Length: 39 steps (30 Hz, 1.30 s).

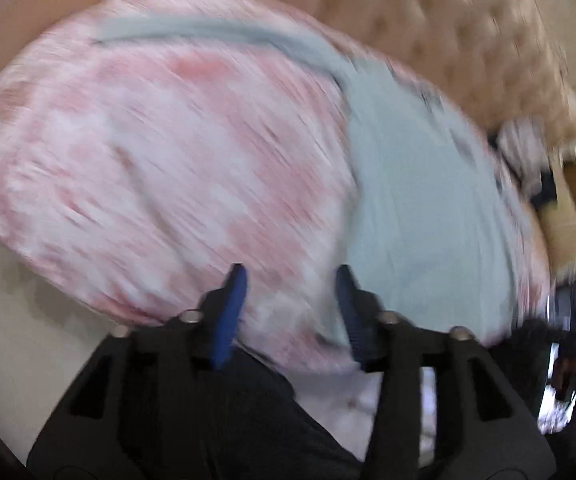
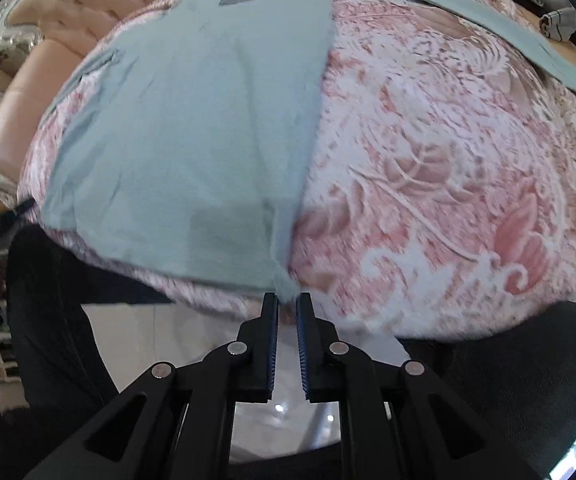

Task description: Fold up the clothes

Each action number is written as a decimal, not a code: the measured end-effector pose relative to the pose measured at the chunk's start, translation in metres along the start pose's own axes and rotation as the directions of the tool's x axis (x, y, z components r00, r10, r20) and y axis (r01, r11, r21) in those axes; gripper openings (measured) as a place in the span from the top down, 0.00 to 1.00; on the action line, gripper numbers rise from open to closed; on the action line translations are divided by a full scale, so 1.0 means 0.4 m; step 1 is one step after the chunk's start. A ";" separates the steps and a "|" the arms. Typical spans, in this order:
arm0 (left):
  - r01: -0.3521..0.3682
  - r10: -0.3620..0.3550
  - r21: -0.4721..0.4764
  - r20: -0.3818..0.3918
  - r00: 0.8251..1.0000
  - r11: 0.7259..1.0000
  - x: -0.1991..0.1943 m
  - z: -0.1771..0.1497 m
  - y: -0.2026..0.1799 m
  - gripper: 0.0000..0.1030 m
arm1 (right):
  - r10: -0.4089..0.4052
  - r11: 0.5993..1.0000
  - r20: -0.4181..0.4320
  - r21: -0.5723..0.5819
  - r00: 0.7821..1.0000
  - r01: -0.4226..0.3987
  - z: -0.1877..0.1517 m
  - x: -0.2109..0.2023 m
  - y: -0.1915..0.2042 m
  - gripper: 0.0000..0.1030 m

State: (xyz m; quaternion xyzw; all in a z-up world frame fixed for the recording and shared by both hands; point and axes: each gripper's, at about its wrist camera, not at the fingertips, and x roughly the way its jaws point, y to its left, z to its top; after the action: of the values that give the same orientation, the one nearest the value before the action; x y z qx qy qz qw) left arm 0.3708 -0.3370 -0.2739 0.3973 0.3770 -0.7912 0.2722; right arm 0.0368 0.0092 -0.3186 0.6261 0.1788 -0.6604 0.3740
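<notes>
A pale blue-green shirt (image 2: 191, 128) lies flat on the pink floral bedspread (image 2: 428, 160), with one long sleeve (image 2: 488, 20) stretched out to the right. My right gripper (image 2: 287, 300) is at the bed's near edge. Its jaws are almost together and pinch the shirt's lower right hem corner (image 2: 285, 280), which is drawn to a point at the tips. In the blurred left wrist view the shirt (image 1: 420, 200) lies on the right side of the bed. My left gripper (image 1: 292, 276) hangs open over the bedspread (image 1: 167, 160), just left of the shirt's edge, holding nothing.
A tufted beige headboard (image 1: 428, 32) runs behind the bed. Crumpled grey clothes (image 2: 556, 20) lie at the far right corner. The person's dark trouser legs (image 2: 59, 300) stand against the bed's near edge, over a pale floor (image 2: 147, 340).
</notes>
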 end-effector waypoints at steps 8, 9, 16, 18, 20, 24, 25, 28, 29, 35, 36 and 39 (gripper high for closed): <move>-0.123 0.173 -0.186 0.281 0.944 0.975 -0.091 0.237 0.272 0.49 | 0.043 0.995 0.244 -0.100 0.969 -0.018 0.072 -0.090 0.089 0.52; -0.119 0.177 -0.211 0.282 0.943 0.970 -0.083 0.263 0.297 0.49 | 0.057 0.992 0.253 -0.126 0.966 -0.025 0.087 -0.082 0.117 0.49; -0.196 0.264 -0.276 0.235 0.936 0.941 0.014 0.383 0.374 0.49 | 0.051 0.965 0.248 -0.261 0.967 0.016 0.148 0.000 0.231 0.55; -0.191 0.257 -0.280 0.222 0.941 0.941 0.038 0.390 0.384 0.49 | -0.007 0.963 0.179 -0.263 0.984 0.054 0.140 0.043 0.226 0.92; -0.211 0.269 -0.264 0.207 0.941 0.941 0.065 0.409 0.391 0.51 | -0.020 0.966 0.141 -0.252 0.990 0.056 0.132 0.065 0.212 1.00; -0.244 0.290 -0.241 0.178 0.940 0.939 0.100 0.441 0.395 0.53 | -0.016 0.968 0.131 -0.246 0.991 0.048 0.128 0.061 0.198 1.00; -0.252 0.295 -0.235 0.170 0.940 0.939 0.108 0.449 0.396 0.53 | -0.020 0.968 0.128 -0.247 0.992 0.051 0.128 0.061 0.198 1.00; -0.268 0.304 -0.223 0.148 0.941 0.937 0.128 0.472 0.399 0.56 | -0.019 0.970 0.125 -0.239 0.992 0.049 0.127 0.060 0.195 1.00; -0.267 0.302 -0.223 0.139 0.943 0.937 0.130 0.478 0.401 0.65 | -0.015 0.971 0.124 -0.234 0.992 0.044 0.127 0.059 0.191 1.00; -0.290 0.303 -0.148 0.078 0.950 0.946 0.136 0.505 0.385 0.93 | 0.017 0.980 0.125 -0.201 0.992 0.009 0.125 0.054 0.169 1.00; -0.286 0.298 -0.141 0.075 0.951 0.948 0.135 0.510 0.382 0.95 | 0.017 0.979 0.127 -0.202 0.992 0.009 0.123 0.052 0.169 1.00; -0.274 0.288 -0.138 0.096 0.953 0.952 0.104 0.526 0.371 0.96 | 0.021 0.979 0.132 -0.204 0.991 0.006 0.111 0.047 0.171 0.98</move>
State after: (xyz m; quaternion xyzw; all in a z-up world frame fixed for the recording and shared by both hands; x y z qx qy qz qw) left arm 0.3677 -0.5977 -0.2808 0.3831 0.3484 -0.7411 0.4274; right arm 0.0564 -0.0723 -0.3140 0.5395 0.2176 -0.6777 0.4498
